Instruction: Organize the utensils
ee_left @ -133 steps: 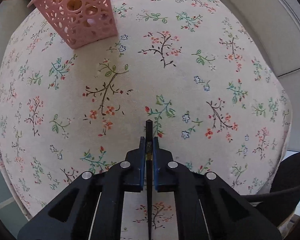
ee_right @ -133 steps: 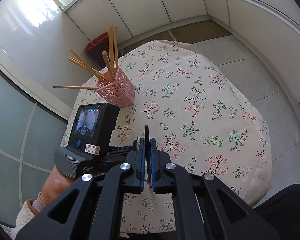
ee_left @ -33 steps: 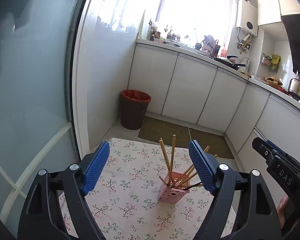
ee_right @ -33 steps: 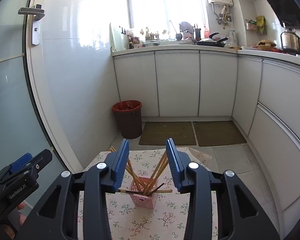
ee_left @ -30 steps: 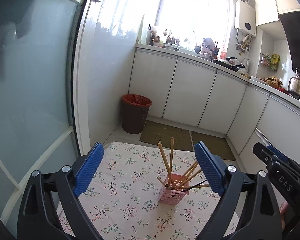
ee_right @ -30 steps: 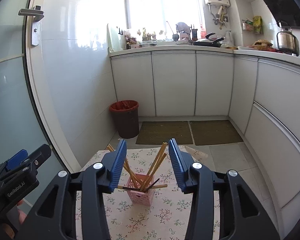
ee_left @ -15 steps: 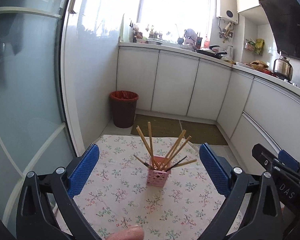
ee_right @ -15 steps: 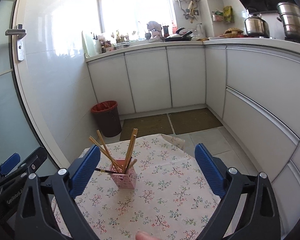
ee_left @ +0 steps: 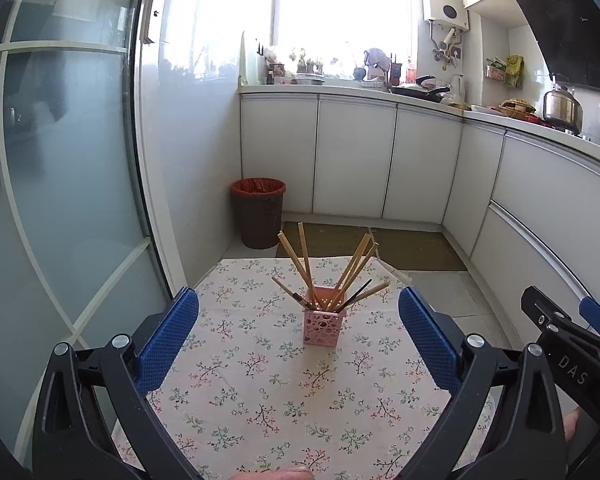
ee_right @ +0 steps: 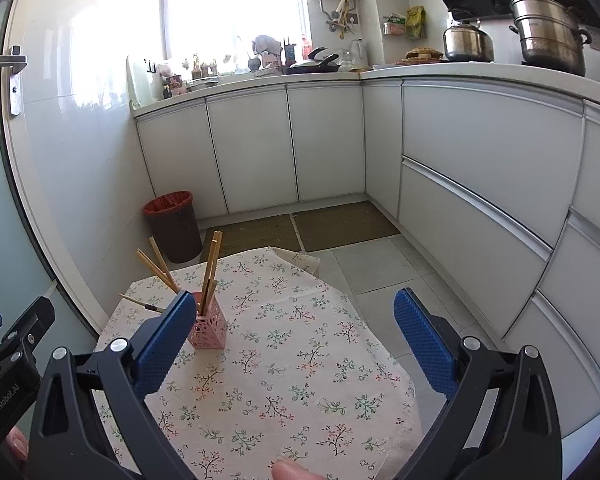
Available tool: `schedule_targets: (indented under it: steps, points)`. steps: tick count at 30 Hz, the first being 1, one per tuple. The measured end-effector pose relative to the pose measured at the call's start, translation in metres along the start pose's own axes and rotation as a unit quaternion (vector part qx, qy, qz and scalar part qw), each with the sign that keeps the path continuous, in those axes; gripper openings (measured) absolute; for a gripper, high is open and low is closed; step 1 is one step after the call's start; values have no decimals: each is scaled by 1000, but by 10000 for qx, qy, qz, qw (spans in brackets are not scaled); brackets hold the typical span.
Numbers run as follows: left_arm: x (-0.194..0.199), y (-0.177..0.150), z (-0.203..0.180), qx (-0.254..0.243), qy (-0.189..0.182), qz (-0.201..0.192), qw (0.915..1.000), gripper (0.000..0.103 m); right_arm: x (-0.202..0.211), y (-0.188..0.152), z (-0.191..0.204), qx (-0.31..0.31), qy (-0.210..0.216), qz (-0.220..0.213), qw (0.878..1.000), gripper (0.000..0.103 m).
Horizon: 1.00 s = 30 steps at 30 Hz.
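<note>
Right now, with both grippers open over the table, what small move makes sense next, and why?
Probably none beyond pulling back: all the chopsticks seen already stand in the pink holder, the floral tablecloth shows no loose utensils, and the left gripper and right gripper are empty.

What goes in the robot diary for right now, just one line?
left claw: open, empty | right claw: open, empty | chopsticks: in pink holder | table: nothing loose

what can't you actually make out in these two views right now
- Pink holder, right wrist view: its left side sits behind the right gripper's left finger.
- Chopsticks, left wrist view: lower ends hidden inside the holder; the exact count is unclear where they overlap.
- Table's near edge, both views: covered by the gripper bodies.
- Countertop items, left wrist view: too small and washed out by window glare.
</note>
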<state>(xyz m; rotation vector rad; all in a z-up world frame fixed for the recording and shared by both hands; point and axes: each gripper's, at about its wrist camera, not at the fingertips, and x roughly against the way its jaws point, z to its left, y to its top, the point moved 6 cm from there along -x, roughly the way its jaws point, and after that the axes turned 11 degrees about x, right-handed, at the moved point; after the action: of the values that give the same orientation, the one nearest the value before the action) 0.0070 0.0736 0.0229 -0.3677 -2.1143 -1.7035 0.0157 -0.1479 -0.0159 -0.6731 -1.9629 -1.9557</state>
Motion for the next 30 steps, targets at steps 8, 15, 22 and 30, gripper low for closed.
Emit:
schedule_targets:
  steps: [8,15,22,30]
  points:
    - [7,1,-4,-1,0,-67,10000,96,5,-5,-2,96,6,50,9999,96]
    - [6,0,-4,-19,13,-1,10000,96,4,-7,1,110,63,77,9999,96]
    - [4,-1,-6,-66,-3,25,10000,96,4,-6,0,78,86,77,9999,96]
    - [3,-2,-7,-87,3,47,10000,96,5,-6,-1,45,128,97,9999,96]
